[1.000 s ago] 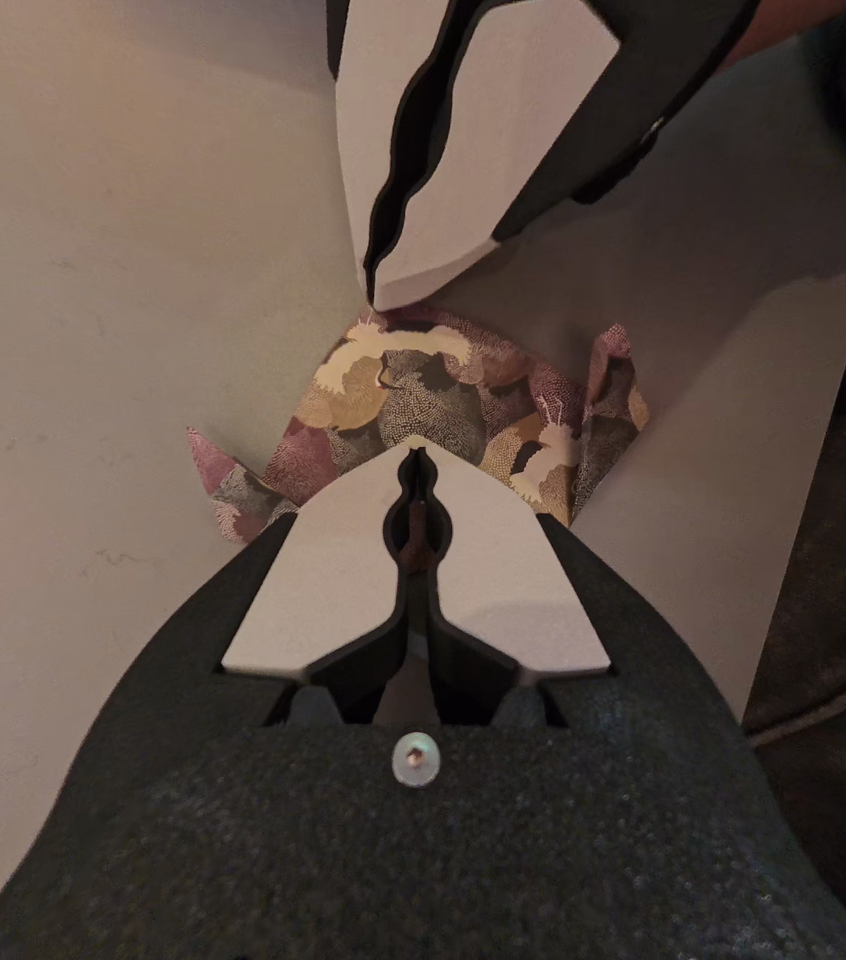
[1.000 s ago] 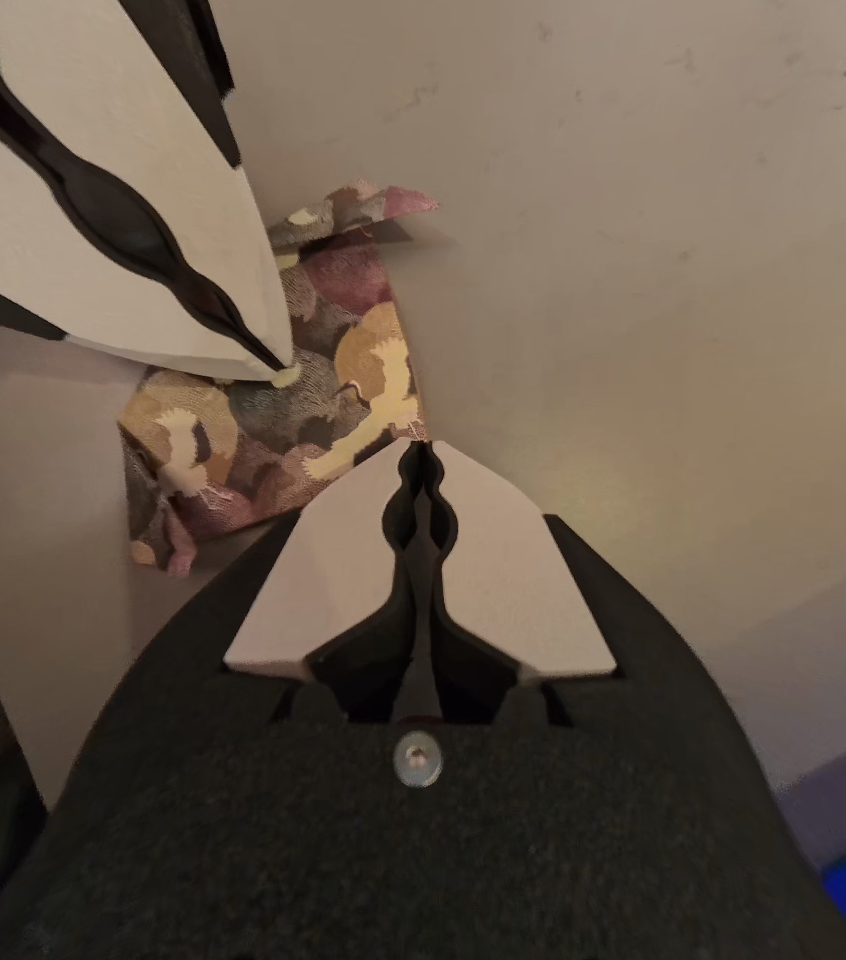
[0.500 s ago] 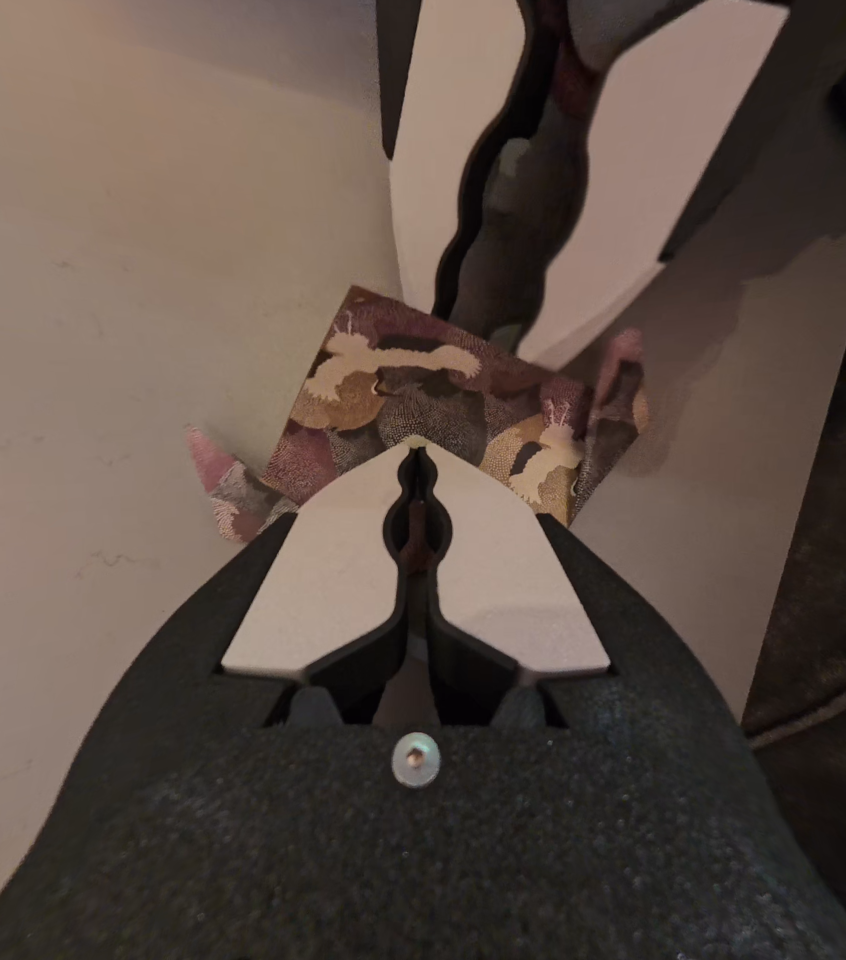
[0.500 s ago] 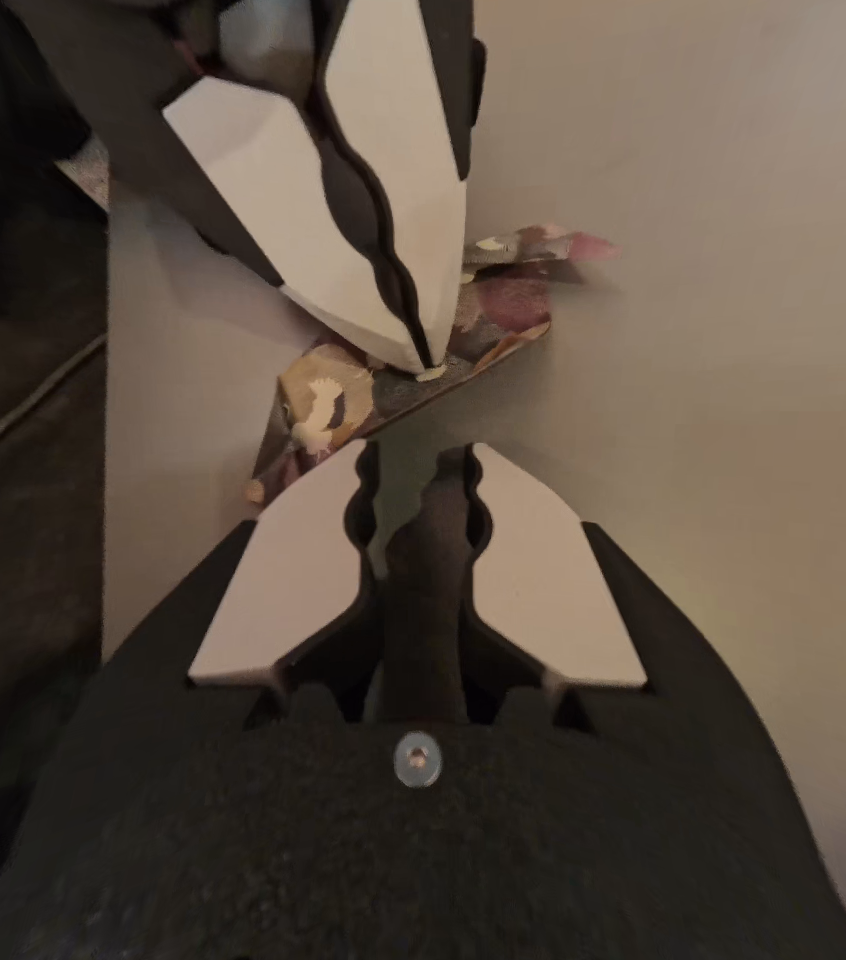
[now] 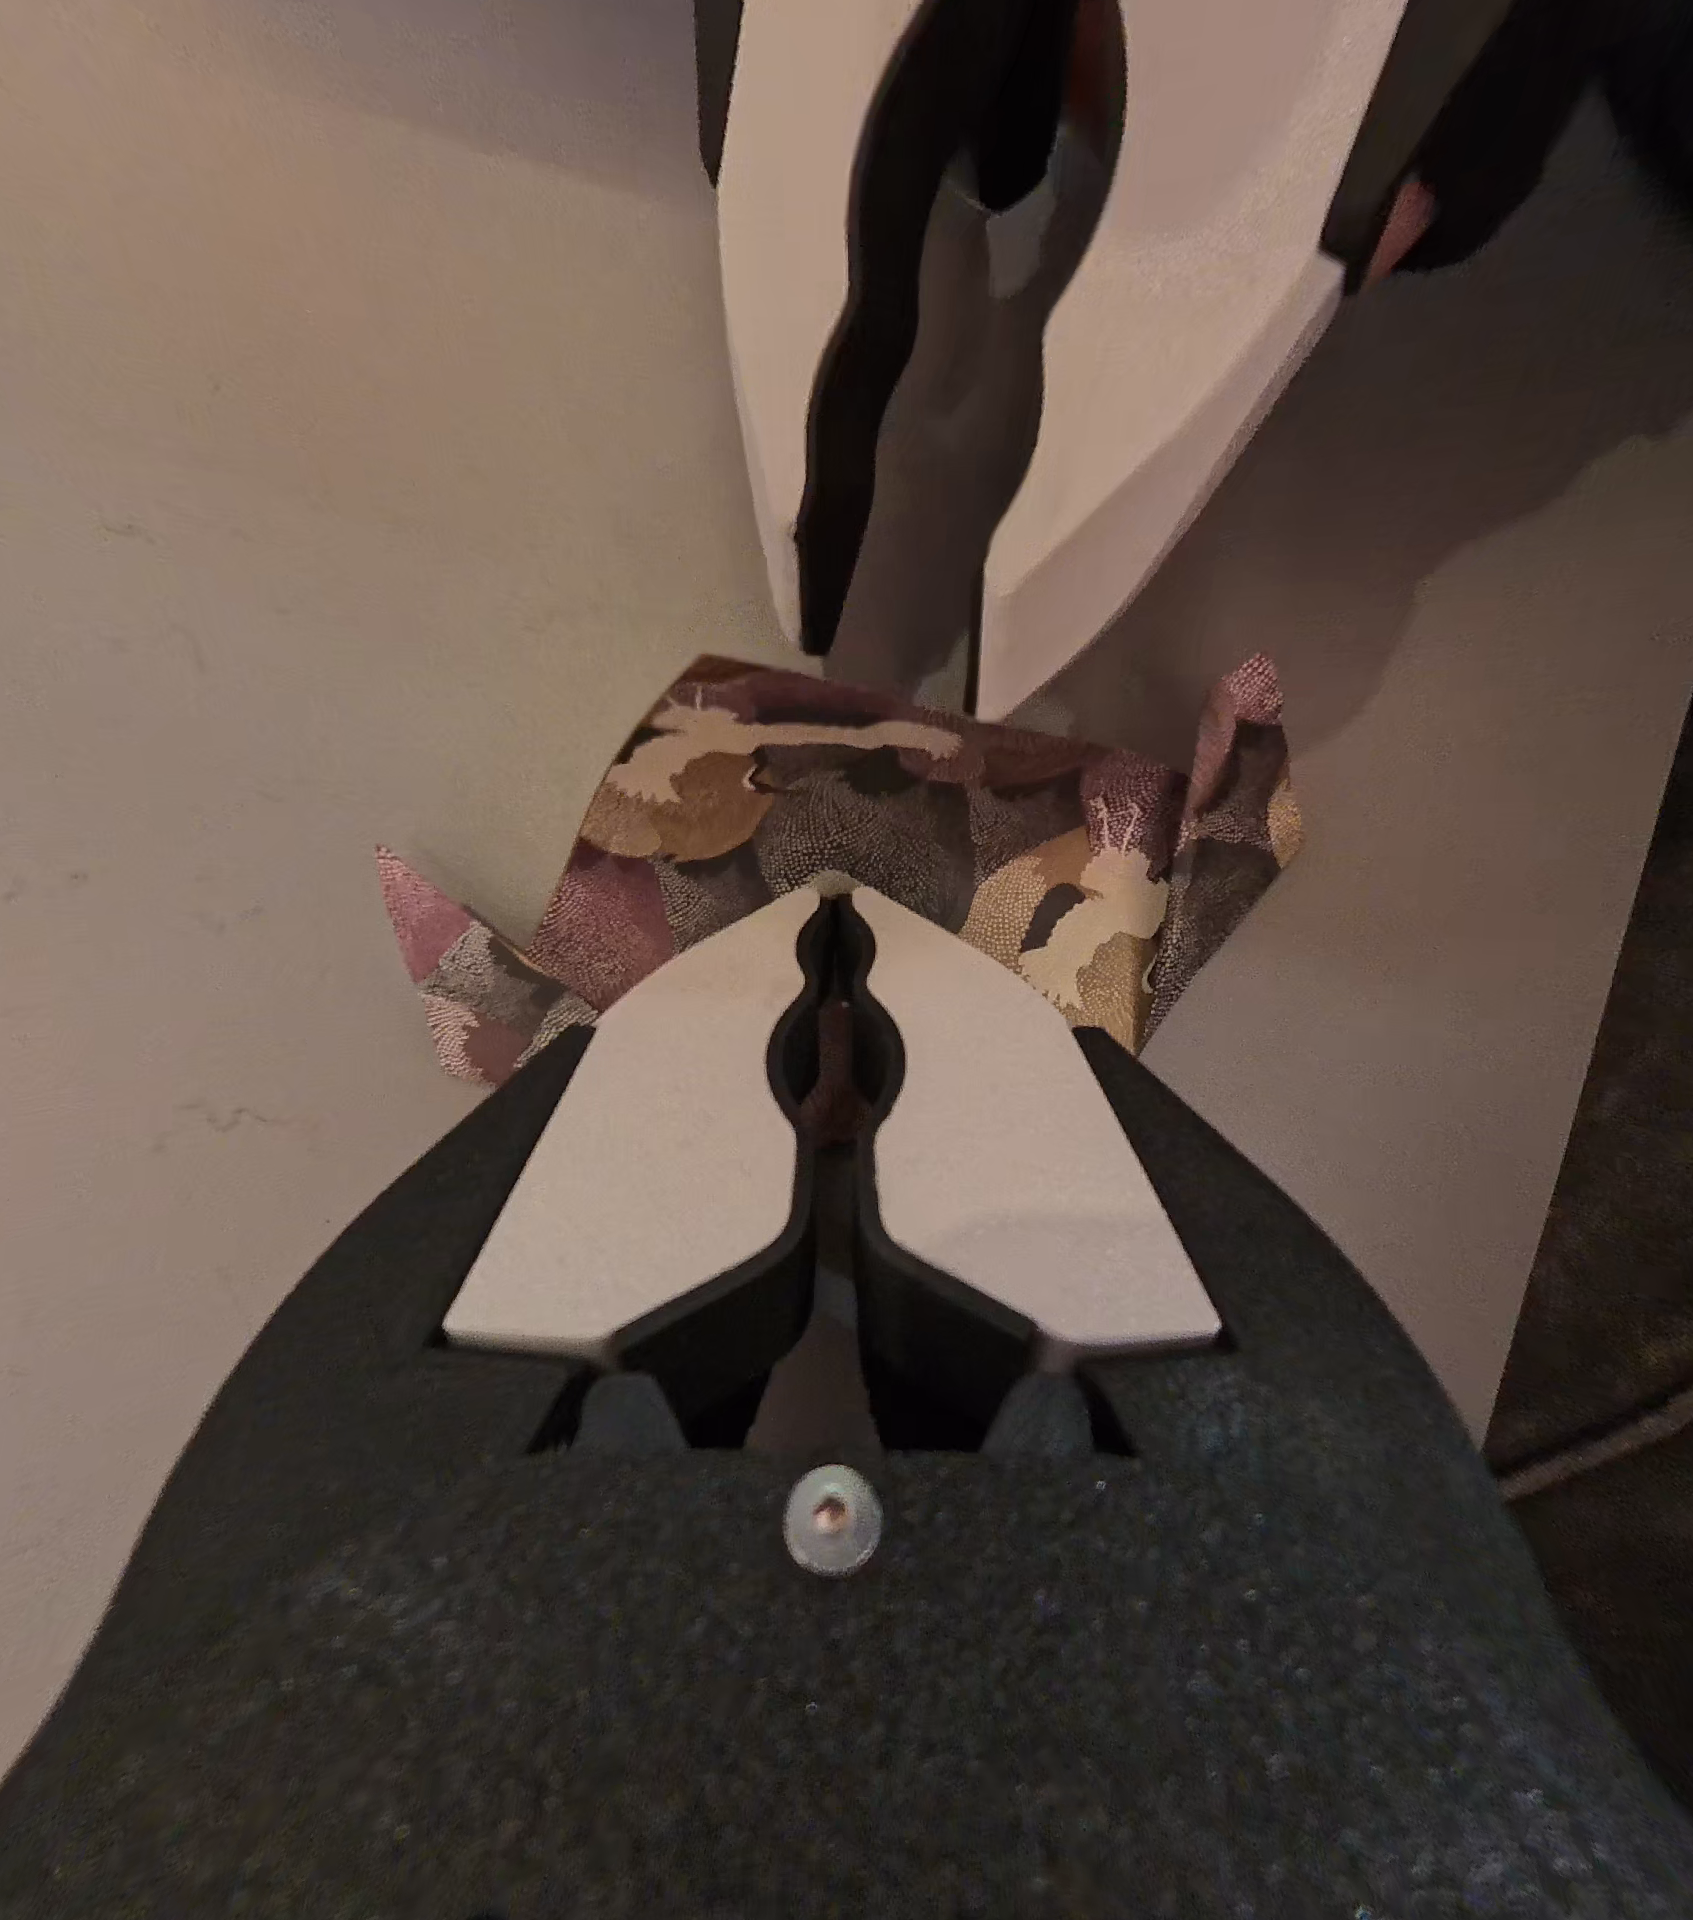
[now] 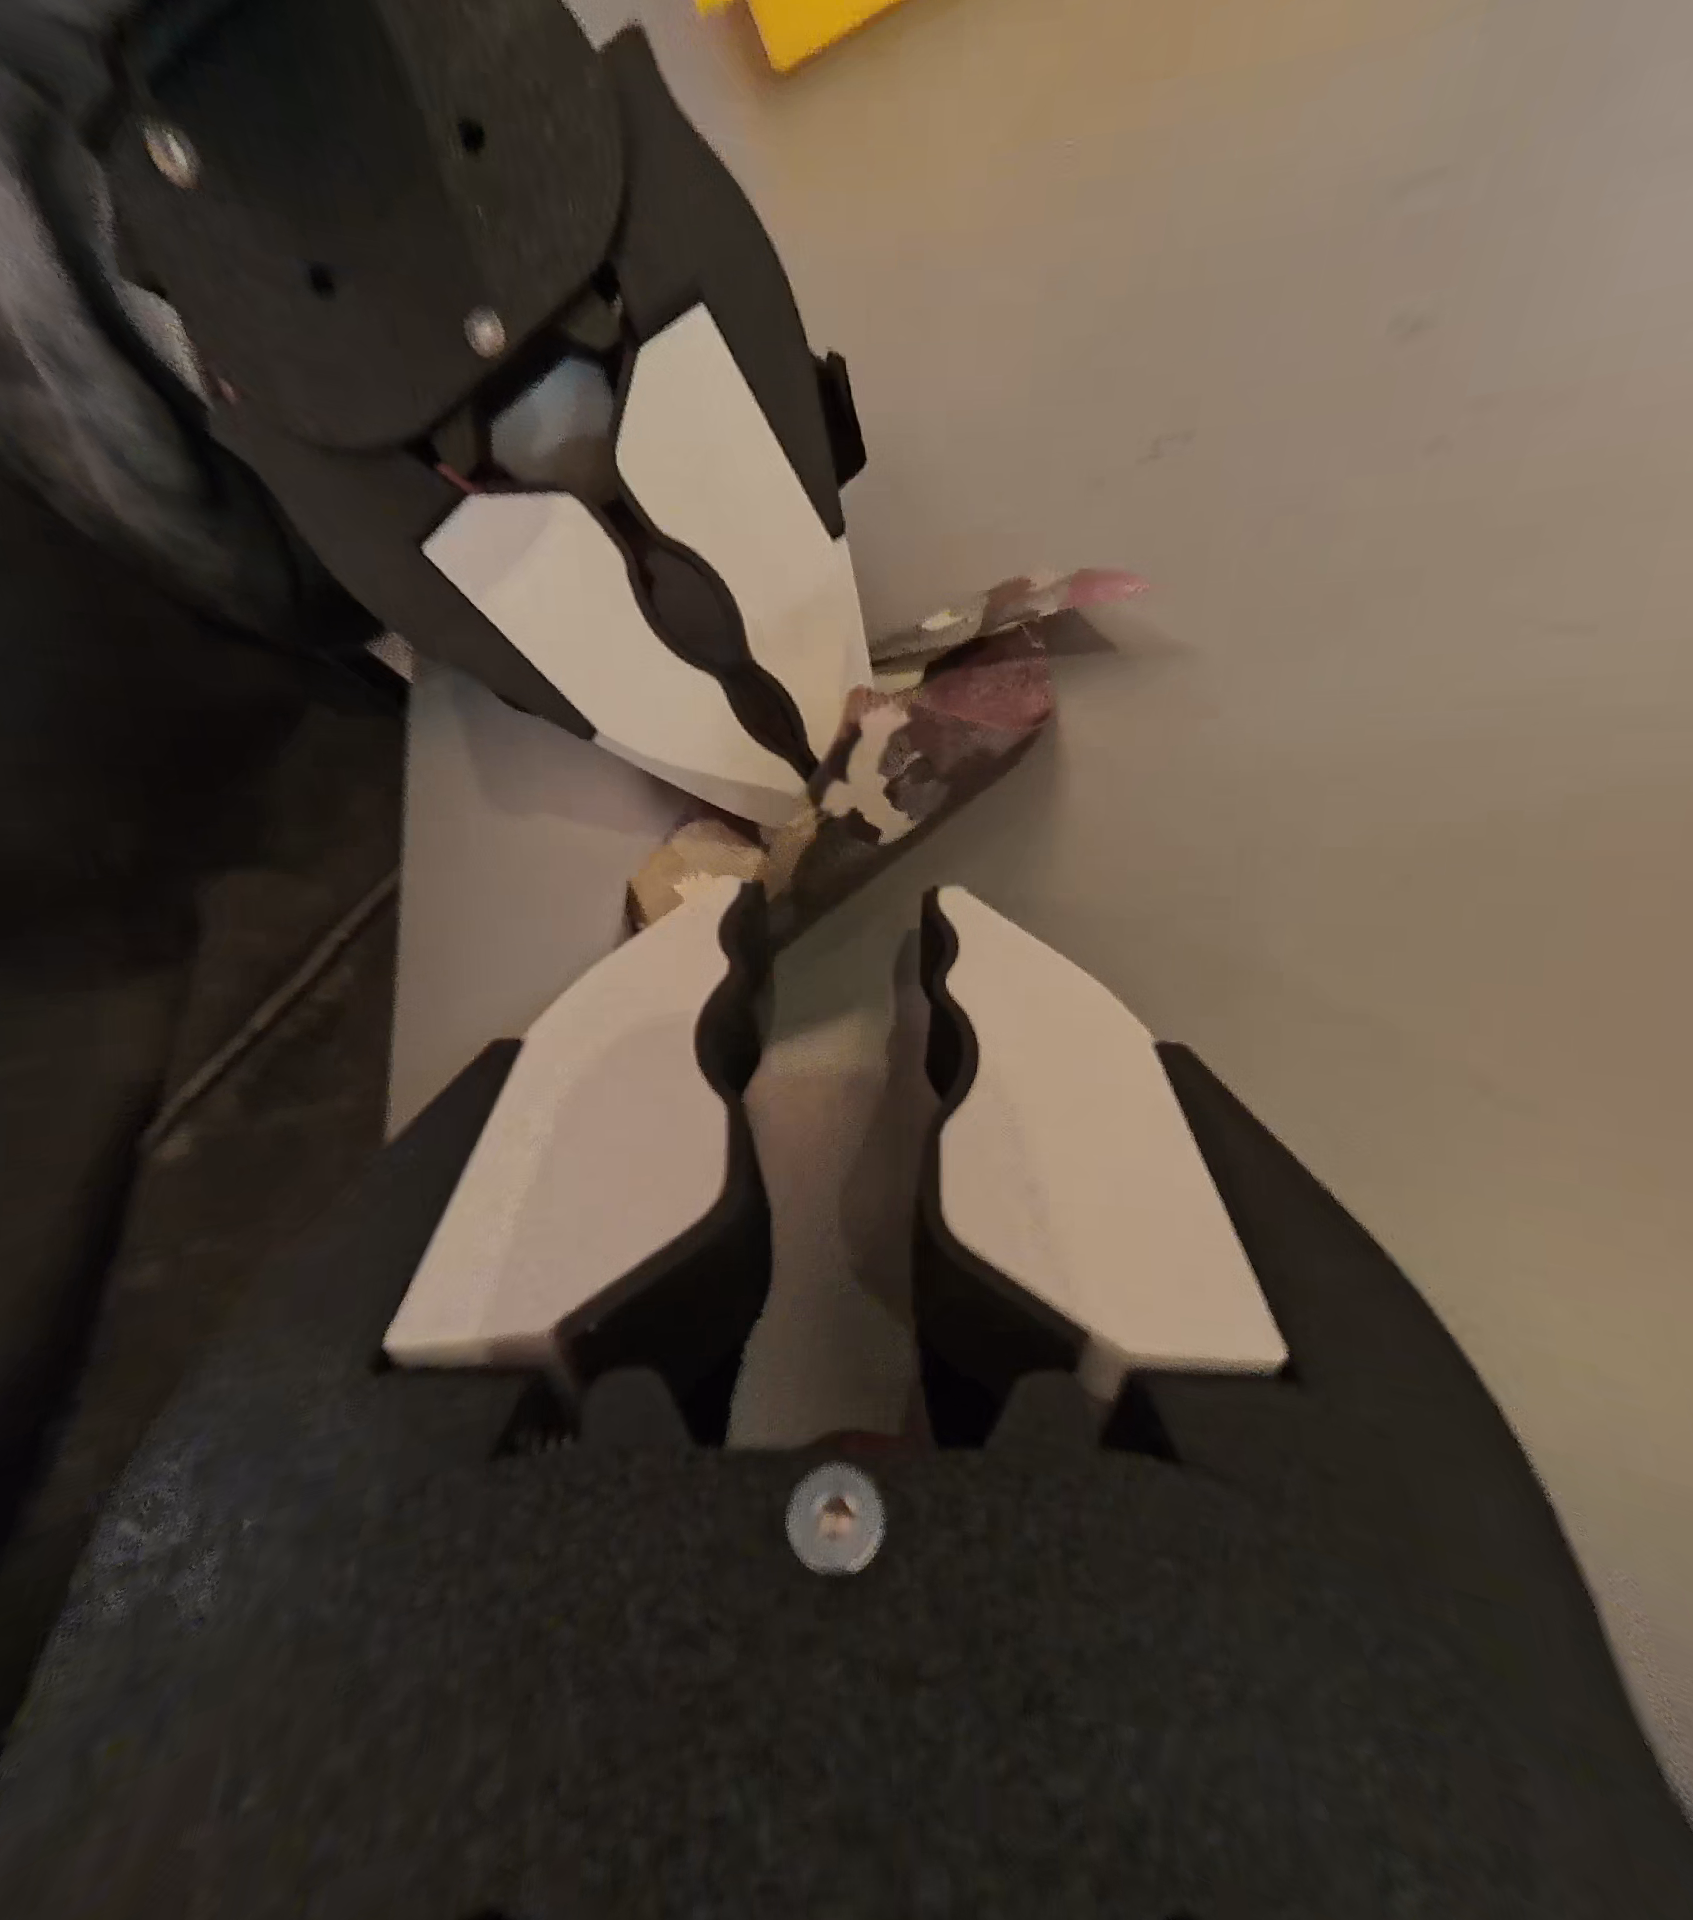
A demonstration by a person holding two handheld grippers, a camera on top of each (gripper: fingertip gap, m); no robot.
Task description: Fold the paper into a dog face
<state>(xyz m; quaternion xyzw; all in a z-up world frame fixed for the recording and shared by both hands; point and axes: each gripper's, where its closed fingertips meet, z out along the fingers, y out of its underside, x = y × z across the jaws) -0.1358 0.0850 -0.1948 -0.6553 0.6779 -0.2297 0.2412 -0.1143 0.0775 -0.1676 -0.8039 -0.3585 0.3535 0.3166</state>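
Left wrist view: left gripper (image 5: 837, 902), jaws closed, pinching the near edge of the patterned paper (image 5: 883, 821). Paper is part-folded, on the pale table (image 5: 198, 623) close to its right edge, one pointed flap out left, another raised at right. Right gripper (image 5: 909, 634), jaws parted, tips just above the far edge, gripping nothing.

Right wrist view: right gripper (image 6: 837, 899), jaws apart and empty, one finger (image 6: 613, 1122) beside the lifted edge of the paper (image 6: 925, 748). Left gripper (image 6: 806, 764) clamps the sheet at its tips. A yellow scrap (image 6: 811, 26) lies far off on the table (image 6: 1341, 623).

Risk, judged: closing the right jaws off-line would crease the wrong layer; pulling against the left grip could tear the paper or drag it off the table edge.
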